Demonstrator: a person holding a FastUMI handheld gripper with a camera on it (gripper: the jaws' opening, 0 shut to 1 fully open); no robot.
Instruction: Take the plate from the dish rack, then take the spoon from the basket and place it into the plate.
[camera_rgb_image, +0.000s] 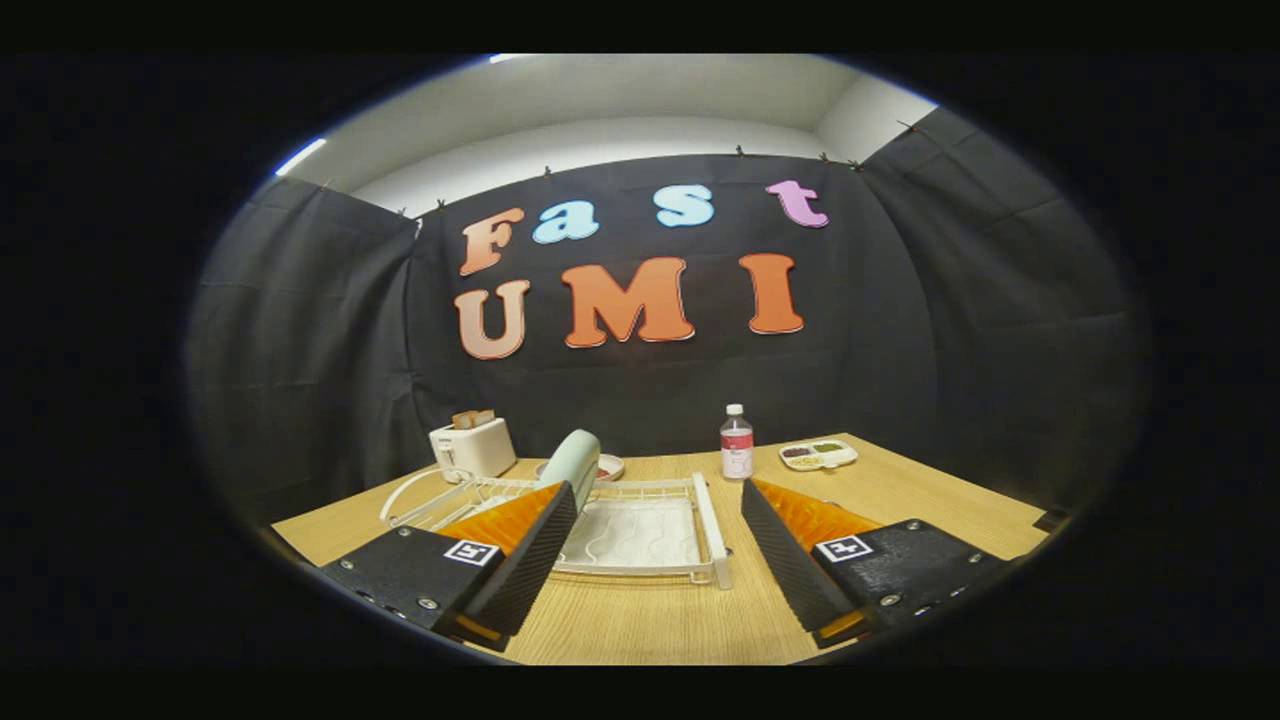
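A: Where do things stand?

B: The gripper (650, 560) hovers low over the bench (650, 620), its fingers spread wide with nothing between them. The plate (572, 468), pale green, stands on edge in the dish rack (640, 535), just beyond the left finger near the middle of the frame.

A: What could go wrong?

B: I'd guess the approach. The plate is upright and thin, so the fingers must straddle its rim squarely; come in skewed and it could tip flat or slip out. The rack looks light, and a nudge from the left finger might shove the whole thing along the bench.

A: And the spoon?

B: I can't make out a spoon or a basket for certain. There's wire work at the rack's left end (420, 500), but what it holds is too small to tell.

A: Anything else nearby?

B: A toaster (472, 447) left of centre, a bottle (737, 443) right of the rack, a divided tray (818, 454) beyond that, and a small dish (608, 466) behind the plate. The bottle stands closest to the right finger's path and could be knocked.
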